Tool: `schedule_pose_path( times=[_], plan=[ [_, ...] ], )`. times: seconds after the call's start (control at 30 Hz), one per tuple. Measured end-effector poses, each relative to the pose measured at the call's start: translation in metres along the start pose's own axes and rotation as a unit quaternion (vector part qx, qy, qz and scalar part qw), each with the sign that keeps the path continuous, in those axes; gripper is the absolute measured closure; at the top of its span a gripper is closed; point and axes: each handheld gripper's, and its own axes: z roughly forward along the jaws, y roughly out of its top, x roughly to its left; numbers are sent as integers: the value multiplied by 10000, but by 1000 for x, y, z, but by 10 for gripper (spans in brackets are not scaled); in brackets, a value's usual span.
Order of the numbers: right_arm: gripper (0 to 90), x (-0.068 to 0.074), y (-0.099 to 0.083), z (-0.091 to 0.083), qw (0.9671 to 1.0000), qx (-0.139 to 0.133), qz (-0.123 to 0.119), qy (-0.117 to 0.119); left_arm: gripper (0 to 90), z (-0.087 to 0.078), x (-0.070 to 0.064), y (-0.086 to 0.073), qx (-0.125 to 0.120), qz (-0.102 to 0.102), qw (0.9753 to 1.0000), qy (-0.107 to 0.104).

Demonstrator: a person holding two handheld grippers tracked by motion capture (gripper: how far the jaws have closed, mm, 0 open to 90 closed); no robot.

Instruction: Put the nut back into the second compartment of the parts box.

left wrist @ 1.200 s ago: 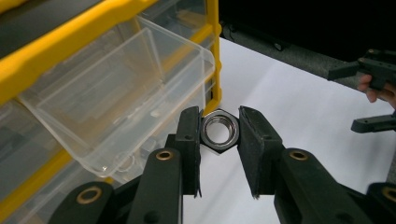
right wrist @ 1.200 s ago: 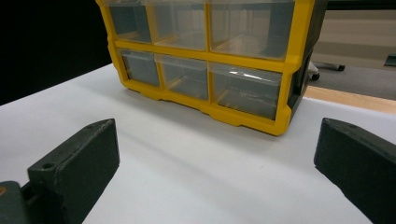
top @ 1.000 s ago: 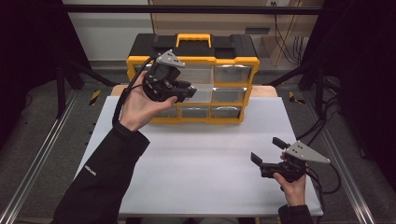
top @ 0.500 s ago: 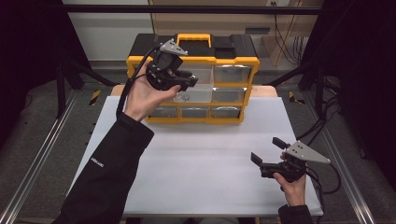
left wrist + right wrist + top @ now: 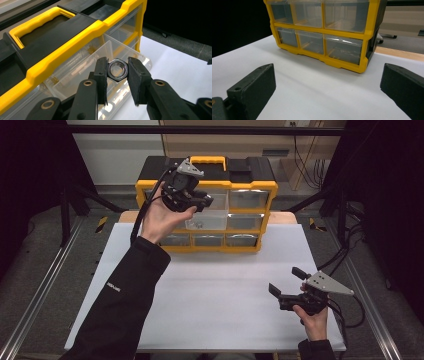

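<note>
Silver nut [image 5: 117, 69]; black tongs [image 5: 117, 75]; yellow-and-black organizer [image 5: 250, 185] (clear drawers); white table [image 5: 215, 285]

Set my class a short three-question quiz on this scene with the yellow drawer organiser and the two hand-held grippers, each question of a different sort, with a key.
1. True or false: the left gripper holds a metal hex nut between its jaws.
2. Which drawer of the yellow organiser is pulled out? A) the clear drawer below the left gripper B) the bottom right drawer C) none
3. Fill in: the right gripper, low over the white table, has its jaws ____.

Key: 1 true. 2 A. 3 open, with nothing between them.
</note>
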Motion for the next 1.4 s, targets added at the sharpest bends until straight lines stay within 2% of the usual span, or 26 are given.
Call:
schedule_pose_path(
  times=[0.23,0.87,0.9,1.03,1.1,1.27,1.4],
  plan=[
    [6,0,0,0,10000,-17,-37,-1,692,15,3,-4,170,-16,9999,25],
    [5,-1,0,0,10000,-13,-45,10,691,36,8,-7,314,-142,9994,75],
    [5,0,1,0,10000,-52,56,27,692,37,9,-7,358,-102,9993,57],
    [5,0,0,-1,10000,-28,6,12,691,40,8,-8,360,-165,9992,98],
    [5,1,1,-1,10000,-37,59,35,691,40,9,-7,386,-88,9992,85],
    [6,1,1,-1,10000,-44,63,33,682,41,8,-8,247,-92,9996,59],
    [5,0,1,-1,10000,1,27,10,612,38,7,-8,112,-40,9999,52]
  ],
)
